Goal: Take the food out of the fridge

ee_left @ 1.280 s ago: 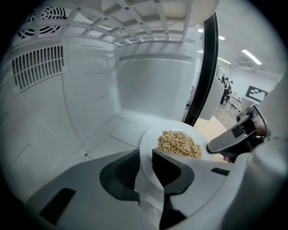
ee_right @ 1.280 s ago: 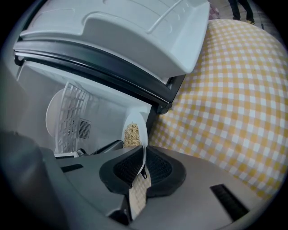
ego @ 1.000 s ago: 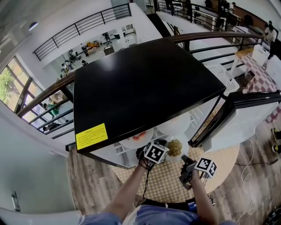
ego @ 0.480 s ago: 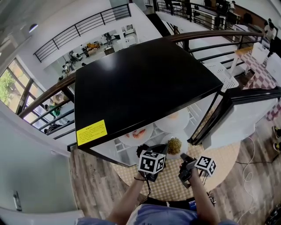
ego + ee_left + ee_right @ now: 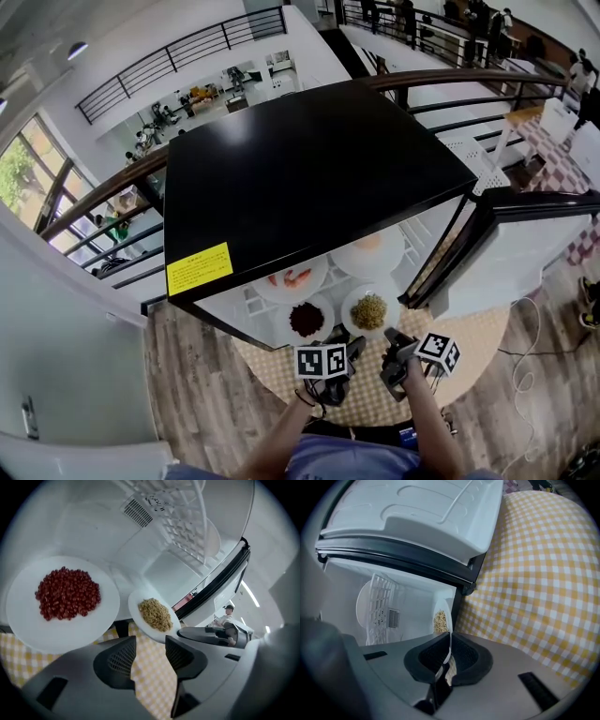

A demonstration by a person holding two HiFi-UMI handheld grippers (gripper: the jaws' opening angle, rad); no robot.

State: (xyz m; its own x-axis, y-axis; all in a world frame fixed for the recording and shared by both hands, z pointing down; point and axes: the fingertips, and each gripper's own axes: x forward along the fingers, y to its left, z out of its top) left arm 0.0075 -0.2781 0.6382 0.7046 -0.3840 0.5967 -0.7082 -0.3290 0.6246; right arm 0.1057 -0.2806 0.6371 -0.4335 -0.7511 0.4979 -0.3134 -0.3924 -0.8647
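Observation:
A white plate of red beans (image 5: 307, 319) (image 5: 61, 599) lies at the front of the open fridge (image 5: 309, 178), by the checked cloth. Beside it is a white plate of tan grains (image 5: 368, 311) (image 5: 154, 613) (image 5: 439, 619). My left gripper (image 5: 343, 351) (image 5: 149, 645) hangs just short of both plates; its jaws are opening with nothing between them. My right gripper (image 5: 392, 343) (image 5: 449, 641) is shut on the grain plate's near rim. Deeper inside stand a plate of shrimp (image 5: 296, 277) and another white plate (image 5: 367, 246).
The fridge door (image 5: 525, 244) stands open at the right. A round table with a yellow checked cloth (image 5: 366, 394) (image 5: 534, 573) lies under both grippers. Inside the fridge is a white wire shelf (image 5: 183, 527). Railings and a wooden floor surround the spot.
My left gripper has let go of the red-bean plate, rolled, and drawn back toward me, so the plate now shows. The right gripper has stayed put on the grain plate.

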